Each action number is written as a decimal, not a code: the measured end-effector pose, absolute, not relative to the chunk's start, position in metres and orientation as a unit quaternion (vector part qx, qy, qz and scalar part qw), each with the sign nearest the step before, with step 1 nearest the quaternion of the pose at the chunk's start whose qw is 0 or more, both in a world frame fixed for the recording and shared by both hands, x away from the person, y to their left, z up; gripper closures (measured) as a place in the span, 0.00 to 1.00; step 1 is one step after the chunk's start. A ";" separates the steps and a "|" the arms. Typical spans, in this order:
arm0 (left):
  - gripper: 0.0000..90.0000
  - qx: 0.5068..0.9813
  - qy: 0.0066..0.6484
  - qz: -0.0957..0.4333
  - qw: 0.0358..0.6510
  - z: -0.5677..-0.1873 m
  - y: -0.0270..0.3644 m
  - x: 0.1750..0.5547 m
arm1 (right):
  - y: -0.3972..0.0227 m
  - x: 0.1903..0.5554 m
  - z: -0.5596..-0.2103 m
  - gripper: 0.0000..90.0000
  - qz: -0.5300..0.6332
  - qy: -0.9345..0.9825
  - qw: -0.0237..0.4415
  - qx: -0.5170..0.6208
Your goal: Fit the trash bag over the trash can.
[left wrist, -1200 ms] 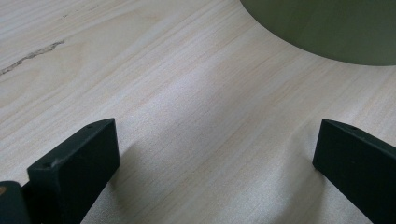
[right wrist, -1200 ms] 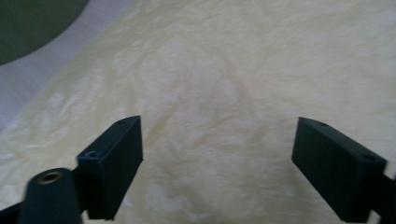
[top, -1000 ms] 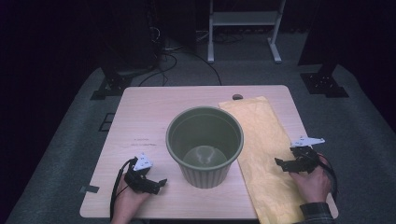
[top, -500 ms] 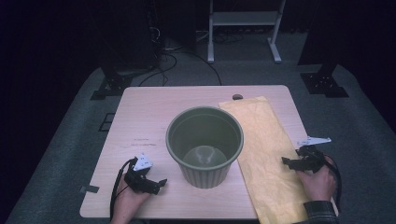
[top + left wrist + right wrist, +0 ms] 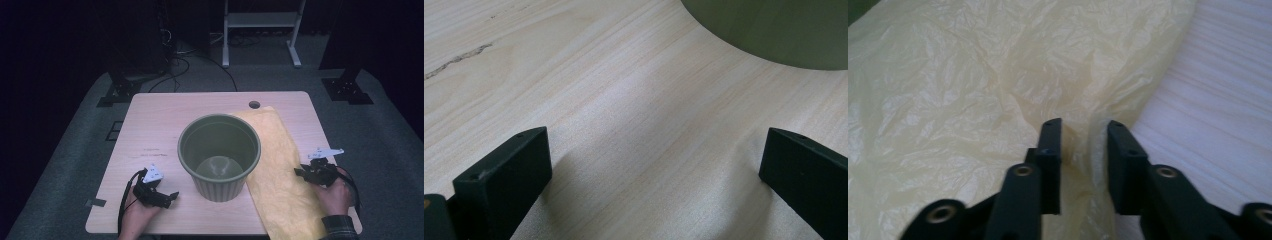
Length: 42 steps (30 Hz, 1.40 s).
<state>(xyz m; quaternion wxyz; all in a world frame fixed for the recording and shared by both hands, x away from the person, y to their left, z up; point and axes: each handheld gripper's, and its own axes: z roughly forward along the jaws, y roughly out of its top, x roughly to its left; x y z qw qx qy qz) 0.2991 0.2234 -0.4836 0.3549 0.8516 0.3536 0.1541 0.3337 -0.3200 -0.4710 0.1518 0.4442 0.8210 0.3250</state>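
Observation:
A ribbed olive-green pot (image 5: 220, 150) stands upright and empty at the table's middle. A crinkled yellow plastic bag (image 5: 280, 190) lies flat to its right, running to the front edge. My right gripper (image 5: 300, 172) rests low on the bag's right edge. Its jaws have just been closing, and in the right gripper view (image 5: 1083, 125) they pinch a raised fold of the bag (image 5: 948, 90). My left gripper (image 5: 167, 197) lies on bare wood left of the pot, its jaws wide open (image 5: 654, 145) with nothing between them. The pot's wall (image 5: 774, 30) is just ahead.
The light wooden table (image 5: 150, 130) has a small cable hole (image 5: 254, 105) near its far edge. A piece of tape (image 5: 95, 203) sticks out at the front left corner. Grey carpet, stand feet and cables lie beyond the table.
The right gripper's jaws have drawn together on the bag's edge, bunching it up. The hand barely shifted. The left gripper and the pot stayed put.

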 end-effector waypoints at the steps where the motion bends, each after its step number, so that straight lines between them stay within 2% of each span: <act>1: 0.00 0.852 0.353 0.154 0.355 -0.484 0.223 0.299 | -0.319 0.334 -0.471 0.90 0.327 0.823 0.146 0.442; 3: 0.00 0.852 0.353 0.154 0.355 -0.484 0.223 0.299 | -0.316 0.335 -0.471 0.94 0.330 0.825 0.135 0.439; 5: 0.00 0.851 0.353 0.154 0.356 -0.484 0.223 0.299 | -0.315 0.336 -0.471 0.89 0.336 0.823 0.129 0.440; 7: 0.00 0.852 0.353 0.154 0.355 -0.484 0.223 0.299 | -0.312 0.338 -0.472 0.66 0.346 0.816 0.122 0.446; 9: 0.00 0.852 0.353 0.154 0.355 -0.484 0.223 0.299 | -0.308 0.340 -0.472 0.51 0.352 0.814 0.113 0.448; 11: 0.00 0.852 0.353 0.154 0.355 -0.484 0.223 0.299 | -0.302 0.341 -0.473 0.40 0.354 0.816 0.110 0.444; 14: 0.00 0.852 0.353 0.154 0.355 -0.484 0.223 0.299 | -0.296 0.342 -0.473 0.30 0.354 0.817 0.105 0.442; 17: 0.00 0.852 0.353 0.154 0.355 -0.484 0.223 0.299 | -0.287 0.345 -0.474 0.25 0.360 0.819 0.089 0.437; 42: 0.00 0.853 0.351 0.153 0.355 -0.484 0.223 0.299 | -0.213 0.357 -0.467 0.22 0.399 0.834 0.045 0.378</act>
